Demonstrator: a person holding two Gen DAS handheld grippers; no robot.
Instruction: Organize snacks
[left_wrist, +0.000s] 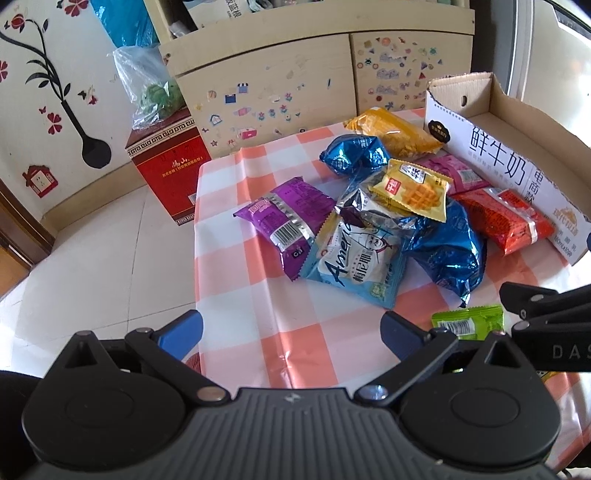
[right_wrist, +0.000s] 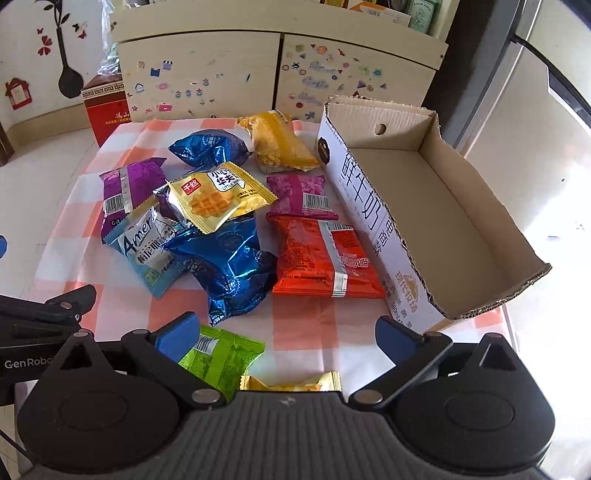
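Several snack packets lie in a heap on the checked tablecloth (left_wrist: 236, 302): a purple packet (left_wrist: 288, 221), a light blue packet (left_wrist: 358, 266), a yellow waffle packet (right_wrist: 218, 195), two shiny blue bags (right_wrist: 229, 266), an orange-red packet (right_wrist: 325, 258), a magenta packet (right_wrist: 299, 195) and an orange-yellow bag (right_wrist: 277, 142). An open, empty cardboard box (right_wrist: 436, 206) stands to their right. My left gripper (left_wrist: 291, 328) is open and empty above the near cloth. My right gripper (right_wrist: 284, 332) is open and empty above a green packet (right_wrist: 221, 354) and a small yellow packet (right_wrist: 295, 382).
The table's left edge drops to a tiled floor (left_wrist: 92, 266). A red carton (left_wrist: 170, 166) with a plastic bag on it stands on the floor. A sticker-covered cabinet (right_wrist: 277, 74) stands behind the table. The right gripper's body (left_wrist: 546, 317) shows at the left view's right edge.
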